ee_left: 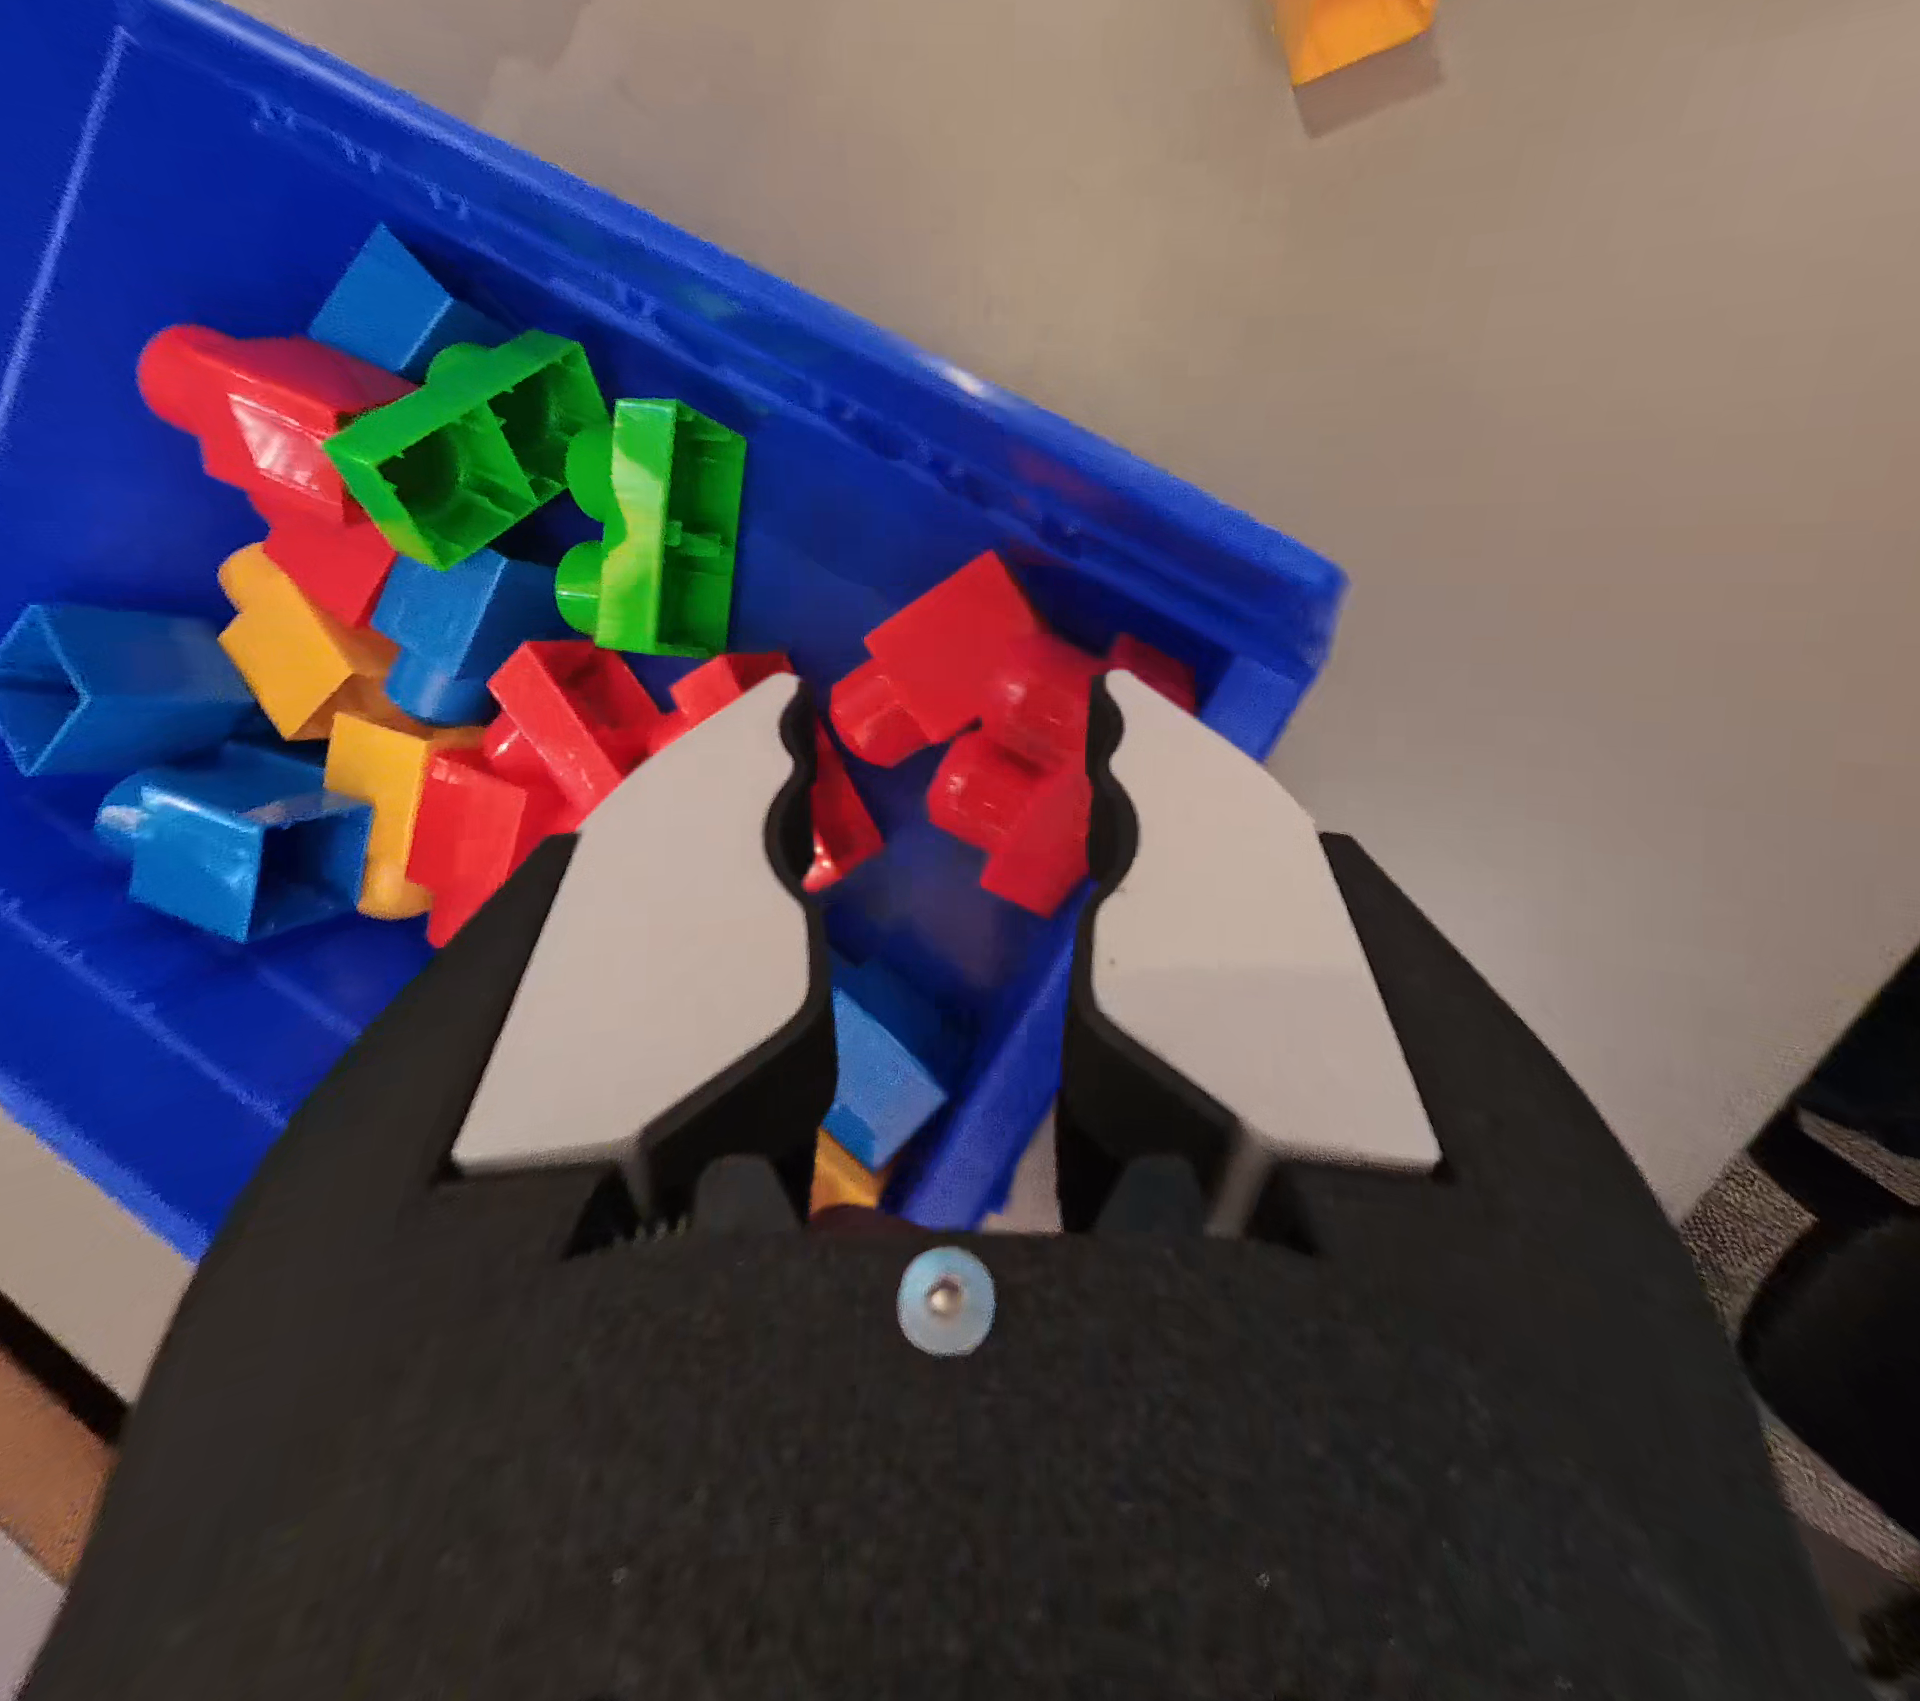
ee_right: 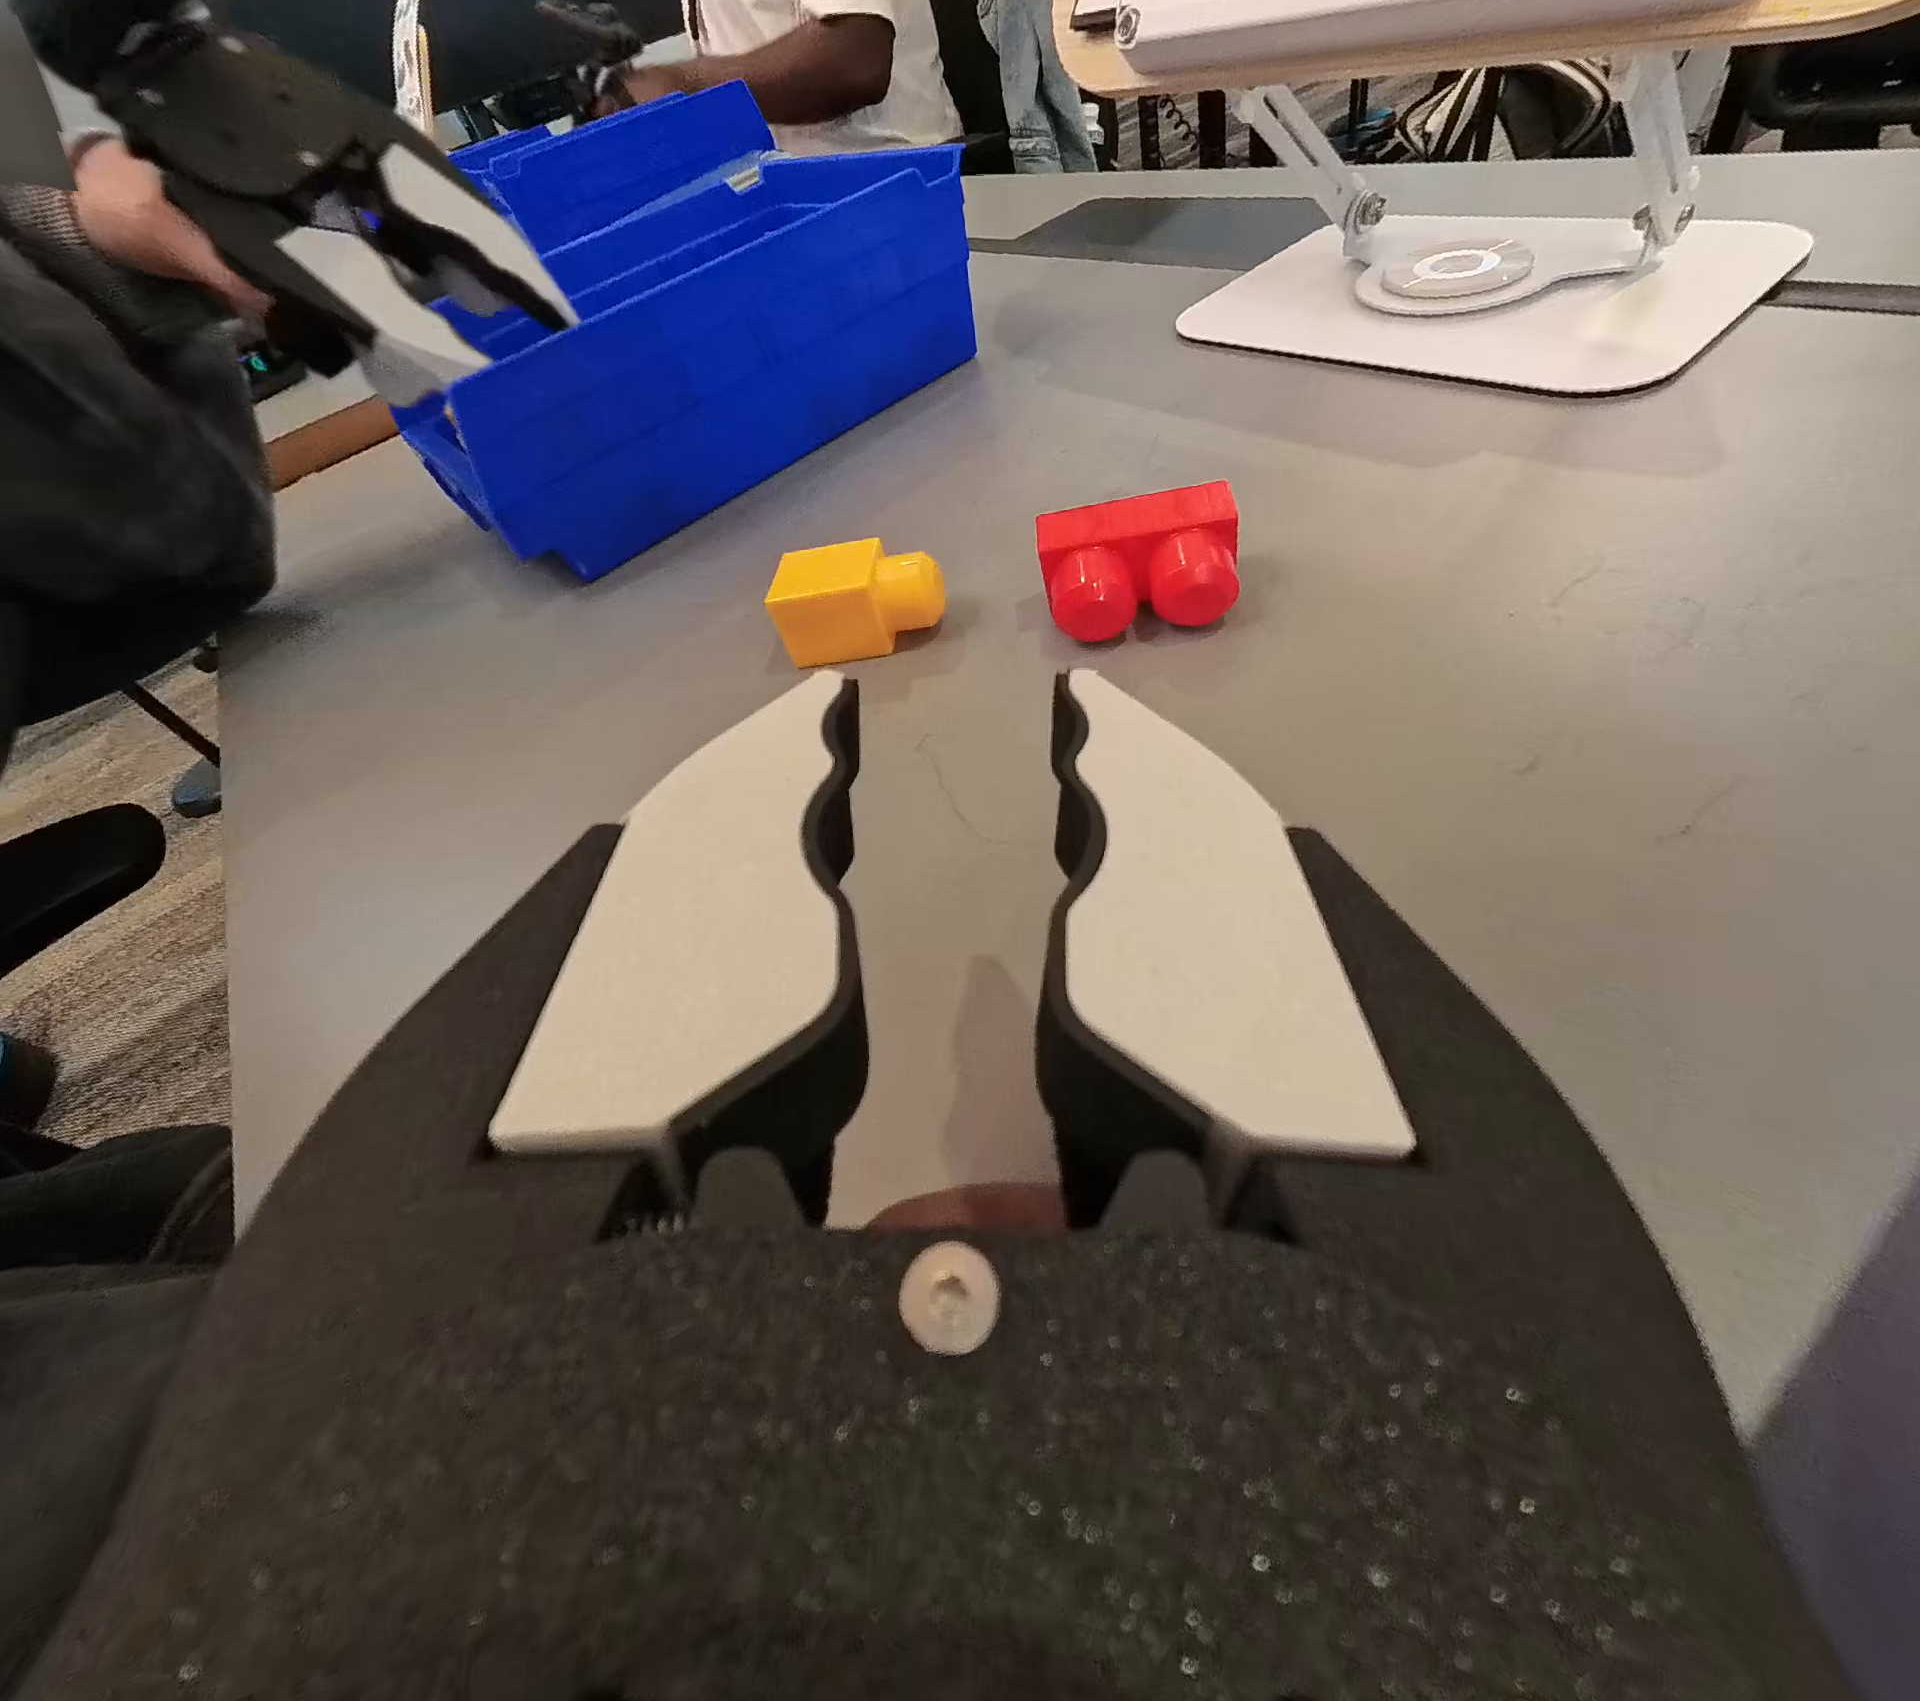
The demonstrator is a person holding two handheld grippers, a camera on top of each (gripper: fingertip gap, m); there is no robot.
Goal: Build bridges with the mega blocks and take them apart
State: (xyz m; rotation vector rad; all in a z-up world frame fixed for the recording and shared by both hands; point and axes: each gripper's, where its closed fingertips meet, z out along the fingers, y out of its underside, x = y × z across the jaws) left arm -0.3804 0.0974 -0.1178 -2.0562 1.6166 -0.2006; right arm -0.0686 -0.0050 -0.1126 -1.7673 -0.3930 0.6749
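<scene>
left gripper (ee_left: 945, 695) hangs over the blue bin (ee_left: 727, 280), fingers apart and empty, hiding some blocks (blurry pile); right gripper (ee_right: 956, 685) gapes, empty, above the desk (ee_right: 1455, 716).

Bin (ee_left: 935, 446): piled blocks crowd it; bare floor shows only beside the red blocks (ee_left: 987, 716).
Table (ee_right: 1455, 820): open between yellow block (ee_right: 847, 602) and red block (ee_right: 1138, 560).
Far right: stand base (ee_right: 1507, 321) blocks.

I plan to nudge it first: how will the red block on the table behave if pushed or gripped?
The red block looks like hard, glossy plastic, so probably stiff and a bit slippery. It lies on its side, round studs facing the right gripper; a push would likely slide it, or perhaps rock it. Probably light.
</scene>
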